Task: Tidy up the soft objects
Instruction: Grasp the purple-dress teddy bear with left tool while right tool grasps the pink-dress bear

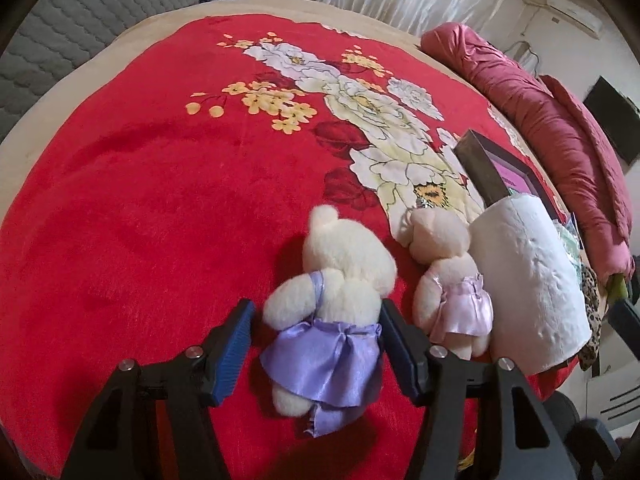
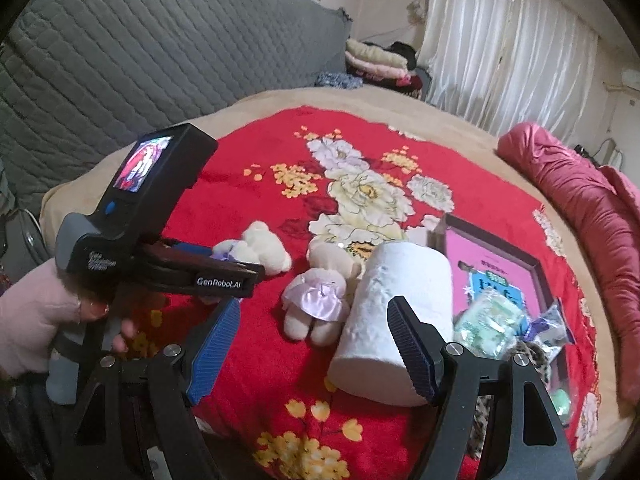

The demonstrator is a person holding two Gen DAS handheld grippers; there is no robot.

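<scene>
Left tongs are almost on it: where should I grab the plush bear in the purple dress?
Grip the purple-dress bear across its torso, just above the skirt, coming down from above at its feet end. It lies flat, head pointing away, and the open left tongs already straddle the waist, clear of the pink-dress bear alongside.

The left gripper (image 1: pixel 316 344) stood with its blue-padded jaws apart around a cream plush bear in a lilac satin dress (image 1: pixel 332 300), lying face down on the red floral fleece blanket (image 1: pixel 140 200). The right pad touched the bear's side; the left stood clear. Just beside lay a smaller cream bear in a pink satin dress (image 1: pixel 448 280), against a white paper roll (image 1: pixel 528 280).
</scene>
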